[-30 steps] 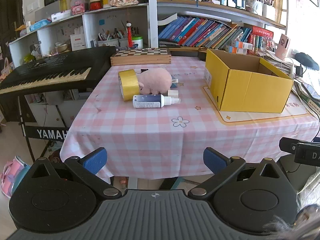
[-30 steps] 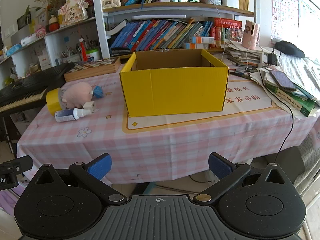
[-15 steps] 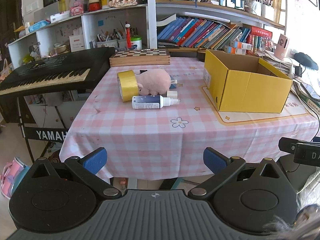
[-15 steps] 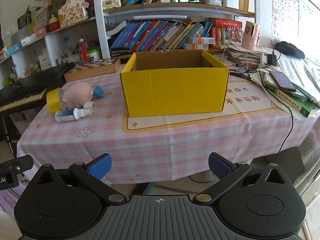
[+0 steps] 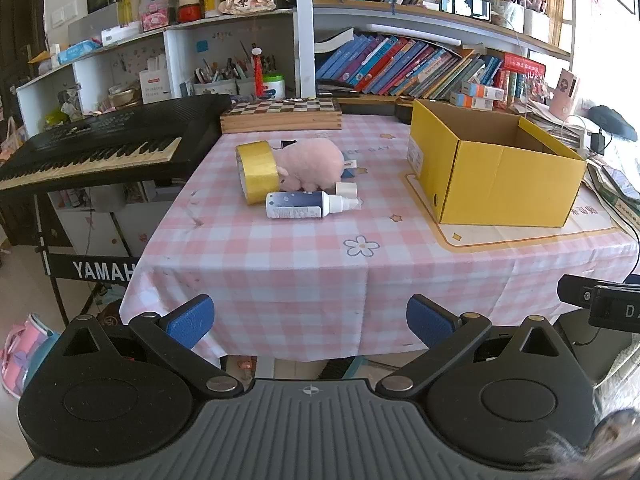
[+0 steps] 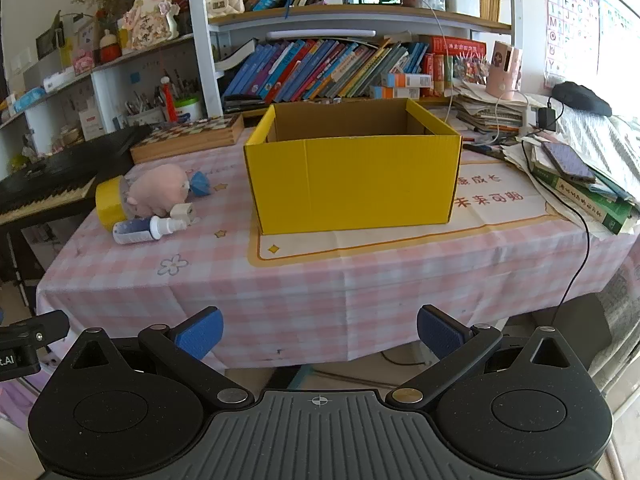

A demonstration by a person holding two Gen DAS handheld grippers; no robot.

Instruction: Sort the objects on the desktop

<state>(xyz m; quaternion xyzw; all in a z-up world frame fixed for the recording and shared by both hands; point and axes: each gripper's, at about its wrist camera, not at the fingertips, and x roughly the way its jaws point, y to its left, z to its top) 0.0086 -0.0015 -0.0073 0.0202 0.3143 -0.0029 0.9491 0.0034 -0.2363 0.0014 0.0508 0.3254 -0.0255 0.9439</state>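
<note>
1. My left gripper [image 5: 308, 318] hangs short of the table's near edge, blue pads spread wide with nothing between them.
2. My right gripper [image 6: 319, 330] sits likewise off the near edge, pads wide apart and empty.
3. The table [image 5: 304, 264] wears a pink-and-white checked cloth; a flower print lies near its front edge, and faint pale lettering nearer the back is too weak for me to read.
4. The items to sort cluster toward the table's left side: a yellow tape roll [image 5: 258, 170] on edge, touching a pink plush pig [image 5: 314, 164] just to its right.
5. In front of the pig lies a spray bottle [image 5: 308, 205] on its side, dark blue label with white specks, white nozzle pointing toward the box; its print is too small to read.
6. A small white block [image 5: 346, 189] sits at the nozzle, and a blue wrapped item [image 6: 199, 184] lies behind the pig.
7. The open yellow cardboard box [image 6: 354, 180] stands on a cream mat with red Chinese characters [image 6: 490, 198] toward the right side; it looks empty.
8. A wooden chessboard box [image 5: 282, 114] lies along the far edge.
9. Left of the table, a black keyboard [image 5: 100, 146] stands on a frame marked "YAMAH", cut off by the cloth.
</note>
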